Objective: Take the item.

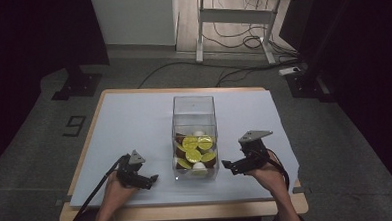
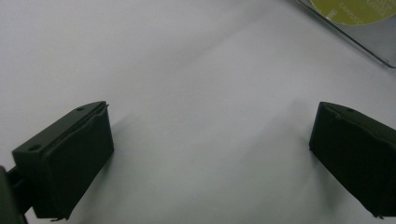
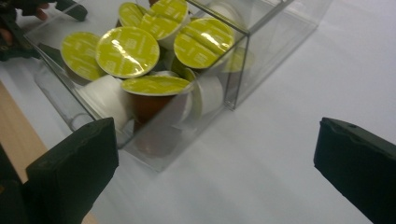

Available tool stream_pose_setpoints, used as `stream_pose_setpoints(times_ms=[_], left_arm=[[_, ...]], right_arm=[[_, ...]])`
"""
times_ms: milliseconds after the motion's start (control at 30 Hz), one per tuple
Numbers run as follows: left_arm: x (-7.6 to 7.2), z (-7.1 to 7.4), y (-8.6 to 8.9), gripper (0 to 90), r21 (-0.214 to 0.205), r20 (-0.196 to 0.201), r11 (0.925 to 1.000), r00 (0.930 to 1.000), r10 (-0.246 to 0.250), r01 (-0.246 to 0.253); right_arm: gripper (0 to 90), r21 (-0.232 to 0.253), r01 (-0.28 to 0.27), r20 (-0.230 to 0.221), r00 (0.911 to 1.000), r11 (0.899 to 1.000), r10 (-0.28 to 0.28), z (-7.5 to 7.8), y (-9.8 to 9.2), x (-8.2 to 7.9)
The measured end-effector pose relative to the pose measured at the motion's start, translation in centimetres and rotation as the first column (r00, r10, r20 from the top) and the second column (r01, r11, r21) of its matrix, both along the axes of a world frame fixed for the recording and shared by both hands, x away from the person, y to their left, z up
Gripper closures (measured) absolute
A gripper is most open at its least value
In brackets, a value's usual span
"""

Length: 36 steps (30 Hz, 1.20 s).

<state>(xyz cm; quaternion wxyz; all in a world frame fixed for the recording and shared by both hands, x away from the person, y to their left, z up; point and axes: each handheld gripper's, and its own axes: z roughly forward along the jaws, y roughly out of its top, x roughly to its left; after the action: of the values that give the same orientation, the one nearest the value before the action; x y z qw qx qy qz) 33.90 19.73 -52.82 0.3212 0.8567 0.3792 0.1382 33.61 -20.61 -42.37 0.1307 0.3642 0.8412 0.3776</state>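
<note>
A clear plastic box [image 1: 193, 109] stands at the middle of the white mat and holds several coffee capsules [image 1: 192, 143] with yellow-green foil lids; some cups are brown, some white. In the right gripper view the box [image 3: 261, 60] and its capsules [image 3: 127, 50] lie just ahead and to the left. My left gripper [image 1: 153, 179] rests low on the mat left of the box, jaws wide apart, nothing between them [image 2: 210, 144]. My right gripper [image 1: 228, 166] sits right of the box, open and empty [image 3: 215, 158]. A box corner [image 2: 369, 42] shows in the left gripper view.
The white mat [image 1: 134, 123] covers a wooden table [image 1: 188, 211]. A desk frame [image 1: 235, 18] and floor cables [image 1: 232, 74] lie beyond the table. Dark stands [image 1: 77, 83] flank the far corners.
</note>
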Motion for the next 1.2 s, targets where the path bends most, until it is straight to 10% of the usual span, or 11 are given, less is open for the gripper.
stream_pose_setpoints(times_ms=[1200], left_arm=[[0.0, 0.0, 0.0, 0.0, -0.001, 0.000, 1.0000, 1.0000, 0.000, 0.000]], right_arm=[[17.0, -0.039, -0.117, -0.060, 0.9916, 0.992, 0.115, 1.1, 9.2, 3.2]])
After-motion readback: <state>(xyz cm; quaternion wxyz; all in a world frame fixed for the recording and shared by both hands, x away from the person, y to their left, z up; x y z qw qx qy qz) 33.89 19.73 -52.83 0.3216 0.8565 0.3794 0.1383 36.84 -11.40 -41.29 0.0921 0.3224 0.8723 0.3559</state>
